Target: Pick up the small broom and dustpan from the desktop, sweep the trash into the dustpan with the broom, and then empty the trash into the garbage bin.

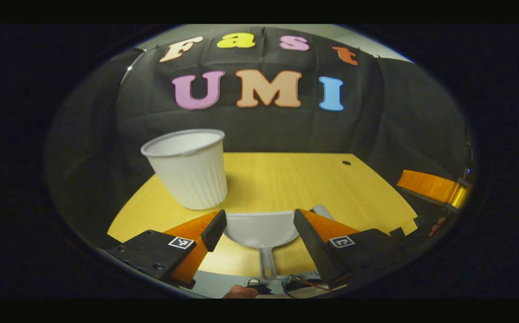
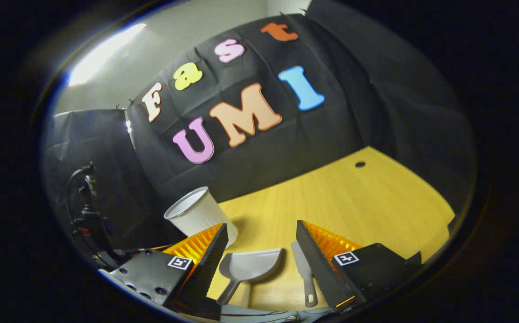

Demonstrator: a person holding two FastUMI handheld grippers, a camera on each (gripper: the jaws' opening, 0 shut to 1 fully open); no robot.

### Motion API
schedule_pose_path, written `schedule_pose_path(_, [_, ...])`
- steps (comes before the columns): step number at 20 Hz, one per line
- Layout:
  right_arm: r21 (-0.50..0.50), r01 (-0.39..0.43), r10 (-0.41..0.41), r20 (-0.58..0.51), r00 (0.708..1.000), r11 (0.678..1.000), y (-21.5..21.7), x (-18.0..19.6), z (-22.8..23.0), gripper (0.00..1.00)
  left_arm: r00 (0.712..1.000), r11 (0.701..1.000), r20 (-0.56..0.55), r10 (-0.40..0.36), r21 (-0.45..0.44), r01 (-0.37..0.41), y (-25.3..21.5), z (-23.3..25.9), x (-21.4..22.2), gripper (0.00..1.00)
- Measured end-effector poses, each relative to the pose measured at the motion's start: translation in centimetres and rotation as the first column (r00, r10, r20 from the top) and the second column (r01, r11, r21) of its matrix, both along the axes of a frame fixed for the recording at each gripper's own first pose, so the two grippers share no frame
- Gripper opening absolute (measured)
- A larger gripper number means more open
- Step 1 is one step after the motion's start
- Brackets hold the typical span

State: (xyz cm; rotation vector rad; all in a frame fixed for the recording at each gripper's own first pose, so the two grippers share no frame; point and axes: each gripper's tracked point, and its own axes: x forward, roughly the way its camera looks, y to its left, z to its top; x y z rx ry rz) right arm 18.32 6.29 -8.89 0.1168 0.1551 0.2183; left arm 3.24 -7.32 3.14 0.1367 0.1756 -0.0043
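Dustpan [image 1: 261, 231] and broom [image 2: 303, 273] lie flat on the bench [image 1: 286, 179], near the bin [image 1: 187, 172]. We hover above, both jaws spread wide, empty. Next we go down and pinch each handle.

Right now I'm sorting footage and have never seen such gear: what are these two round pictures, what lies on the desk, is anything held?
A person carries one hand-held gripper in each hand, each with a fisheye camera looking along its two orange-and-black fingers. In the left gripper view, the left hand-held gripper stands open before the grey dustpan. In the right gripper view, the right hand-held gripper is open too. On the yellow desk lie the dustpan, the small broom's handle beside it, and a white bin. Nothing is held.
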Motion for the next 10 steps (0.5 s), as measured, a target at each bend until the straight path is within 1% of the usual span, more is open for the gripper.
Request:
schedule_pose_path(2, [-0.043,0.028,-0.024,0.092,0.995,0.999,0.2,-1.8,1.9,0.98,0.995,0.999,0.1,-0.017,0.03,0.014,-0.5,3.4,-0.9,0.95])
schedule_pose_path(3, [-0.051,0.032,-0.025,0.121,0.992,0.998,0.4,-2.3,2.5,0.98,0.99,0.998,0.135,-0.032,0.055,0.025,-0.8,4.2,-1.1,0.95])
schedule_pose_path(6, [-0.07,0.069,-0.053,0.208,0.977,0.995,1.0,-3.8,4.2,0.98,0.97,0.99,0.238,-0.054,0.143,0.02,-0.4,6.8,-1.3,0.95])
schedule_pose_path(7, [-0.081,0.085,-0.064,0.229,0.971,0.993,1.1,-4.2,4.4,0.98,0.963,0.988,0.26,-0.065,0.153,0.026,-0.6,7.1,-1.2,0.94])
schedule_pose_path(10, [-0.126,0.106,-0.069,0.271,0.96,0.986,1.7,-5.1,4.5,0.98,0.969,0.988,0.222,-0.105,0.136,0.076,-1.1,6.0,-0.9,0.93])
